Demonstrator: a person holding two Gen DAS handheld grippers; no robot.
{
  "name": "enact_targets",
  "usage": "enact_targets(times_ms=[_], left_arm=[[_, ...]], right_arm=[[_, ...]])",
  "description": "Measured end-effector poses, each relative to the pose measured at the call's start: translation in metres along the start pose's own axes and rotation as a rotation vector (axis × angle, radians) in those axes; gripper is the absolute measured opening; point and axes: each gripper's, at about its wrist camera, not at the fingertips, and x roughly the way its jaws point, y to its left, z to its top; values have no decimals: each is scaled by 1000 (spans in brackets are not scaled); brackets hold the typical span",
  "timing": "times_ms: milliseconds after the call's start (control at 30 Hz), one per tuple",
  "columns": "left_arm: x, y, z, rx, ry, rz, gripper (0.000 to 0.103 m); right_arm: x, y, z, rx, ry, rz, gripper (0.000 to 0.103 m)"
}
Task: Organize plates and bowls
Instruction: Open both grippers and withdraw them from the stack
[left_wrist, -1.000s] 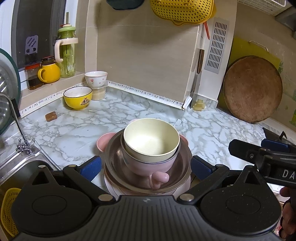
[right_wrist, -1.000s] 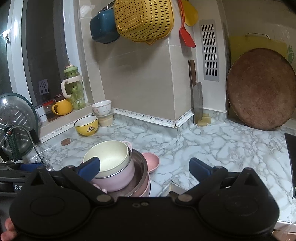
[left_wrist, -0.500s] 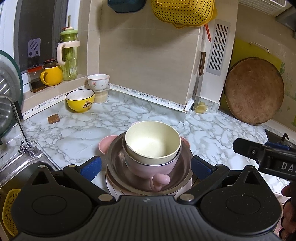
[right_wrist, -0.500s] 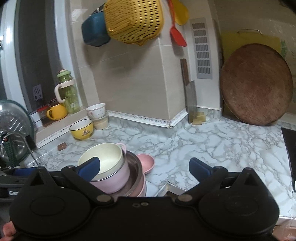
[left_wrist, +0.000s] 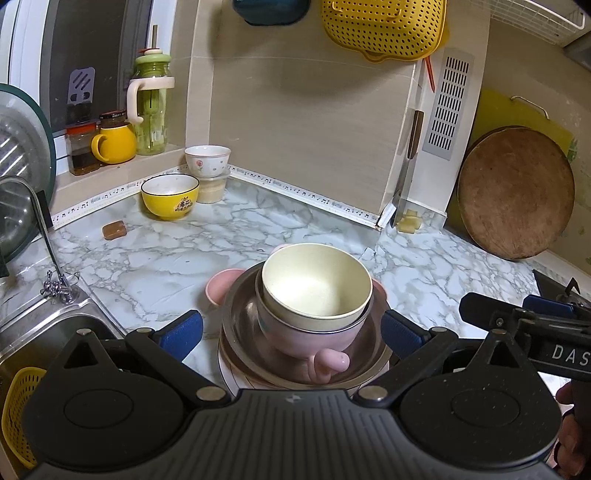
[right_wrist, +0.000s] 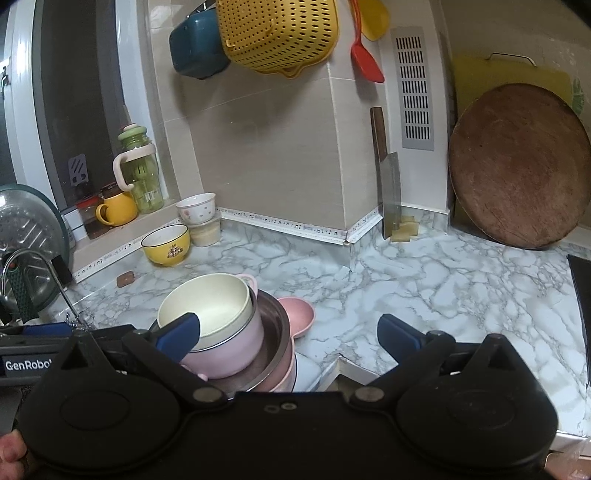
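A stack stands on the marble counter near its front edge: a cream bowl (left_wrist: 316, 282) inside a pink handled bowl (left_wrist: 314, 341), in a steel bowl (left_wrist: 236, 314), on a pink plate (left_wrist: 218, 288) and a white plate (left_wrist: 227, 369). The stack also shows in the right wrist view, with the cream bowl (right_wrist: 218, 306) on top. My left gripper (left_wrist: 291, 328) is open, its fingers on either side of the stack. My right gripper (right_wrist: 288, 330) is open and empty, just right of the stack. A yellow bowl (left_wrist: 170, 197) and a white flowered bowl (left_wrist: 207, 160) sit at the back left.
A sink (left_wrist: 40, 332) with a tap (left_wrist: 40, 221) lies at the left. A round wooden board (left_wrist: 515, 192) leans at the right. A cleaver (right_wrist: 389, 192) leans on the wall corner. Jars, a yellow mug (left_wrist: 114, 142) and a green bottle (left_wrist: 149, 107) stand on the sill.
Both grippers have drawn back and risen slightly from the stack. The right view has swung back to the left after turning right. The stack has not moved.
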Motion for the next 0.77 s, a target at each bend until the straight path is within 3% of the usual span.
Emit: enact_targets(times_ms=[767], left_arm=[[9, 1, -2, -1, 46, -26, 103]], right_arm=[[3, 2, -2, -6, 33, -5, 103]])
